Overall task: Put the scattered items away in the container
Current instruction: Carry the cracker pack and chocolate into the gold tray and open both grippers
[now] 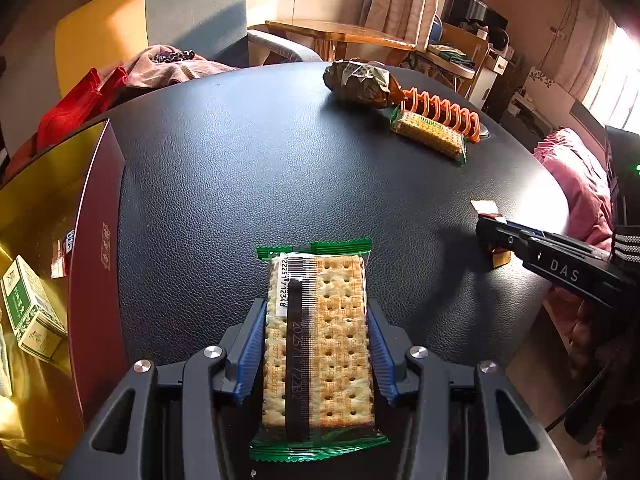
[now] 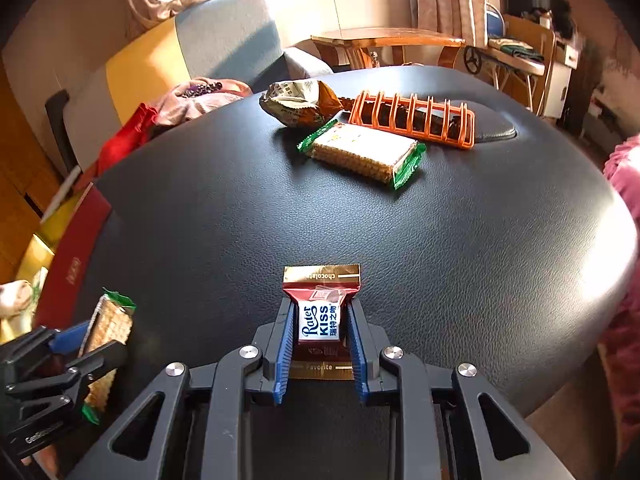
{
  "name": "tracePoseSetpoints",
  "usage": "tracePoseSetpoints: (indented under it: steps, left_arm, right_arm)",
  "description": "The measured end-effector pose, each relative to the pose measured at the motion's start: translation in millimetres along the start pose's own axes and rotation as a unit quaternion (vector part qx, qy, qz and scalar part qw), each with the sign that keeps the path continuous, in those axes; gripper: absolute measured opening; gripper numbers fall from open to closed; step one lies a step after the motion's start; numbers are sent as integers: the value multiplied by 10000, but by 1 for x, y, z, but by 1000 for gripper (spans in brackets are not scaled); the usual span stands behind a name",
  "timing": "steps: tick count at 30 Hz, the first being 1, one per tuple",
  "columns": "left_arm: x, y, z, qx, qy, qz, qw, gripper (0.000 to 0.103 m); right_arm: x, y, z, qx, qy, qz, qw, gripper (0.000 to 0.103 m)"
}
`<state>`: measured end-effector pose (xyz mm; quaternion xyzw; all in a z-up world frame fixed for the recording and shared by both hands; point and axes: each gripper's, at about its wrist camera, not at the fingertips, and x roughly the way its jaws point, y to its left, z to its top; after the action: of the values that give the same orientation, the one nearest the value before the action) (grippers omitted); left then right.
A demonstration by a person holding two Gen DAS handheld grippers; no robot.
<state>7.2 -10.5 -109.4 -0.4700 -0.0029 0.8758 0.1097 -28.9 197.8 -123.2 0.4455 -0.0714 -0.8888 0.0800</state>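
Observation:
My left gripper [image 1: 316, 312] is shut on a green-edged cracker packet [image 1: 318, 344], held over the black table [image 1: 240, 168]. It also shows at the lower left of the right wrist view [image 2: 108, 332]. My right gripper [image 2: 320, 308] is shut on a red and gold Rater Kiss chocolate [image 2: 320, 316]; the gripper also shows at the right of the left wrist view [image 1: 490, 236]. The red box with gold lining [image 1: 44, 200] stands open at the left and holds a green-and-white carton [image 1: 28, 312]. A second cracker packet [image 2: 362, 152] and a crumpled snack bag [image 2: 298, 102] lie far across the table.
An orange plastic rack [image 2: 416, 120] lies behind the second cracker packet. Red and pink cloths [image 1: 120, 76] sit past the far left table edge. A pink cloth [image 1: 576, 172] lies off the right edge. A blue-grey chair [image 1: 200, 12] and a wooden table [image 1: 340, 34] stand behind.

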Motion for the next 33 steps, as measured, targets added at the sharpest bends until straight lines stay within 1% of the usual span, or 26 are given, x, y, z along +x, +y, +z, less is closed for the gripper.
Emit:
tracePoseSetpoints:
  steps: [2,8,11,15,19,23,25,29,33]
  left_arm:
    - [-4,0,0,-4,-59,-17,10000,48]
    - [-25,4,4,-83,-330,-36,9994,48]
    - [-43,14,7,-220,-538,-7,9983,48]
    - [-71,41,6,-560,-799,187,9950,48]
    - [-96,80,-1,-1019,-983,541,9884,48]
    - [-117,124,-12,-1524,-1120,935,9775,48]
    - [-122,144,-19,-1703,-1126,1139,9723,48]
    - [-127,174,-30,-2021,-1115,1361,9634,48]
    - [-125,192,-37,-2152,-1075,1530,9585,48]
  right_arm:
    - [-3,2,0,10,-20,103,9999,25]
    - [-15,25,4,-233,-156,327,9991,25]
    - [-22,47,10,-465,-231,521,9973,25]
    - [-29,82,20,-723,-308,947,9924,25]
    - [-35,131,30,-1107,-349,1516,9816,25]
    - [-35,186,33,-1525,-290,1998,9675,25]
    - [-34,211,32,-1717,-248,2194,9601,25]
    - [-30,257,24,-2128,-122,2428,9464,25]
    - [-11,288,16,-2400,107,2437,9396,25]
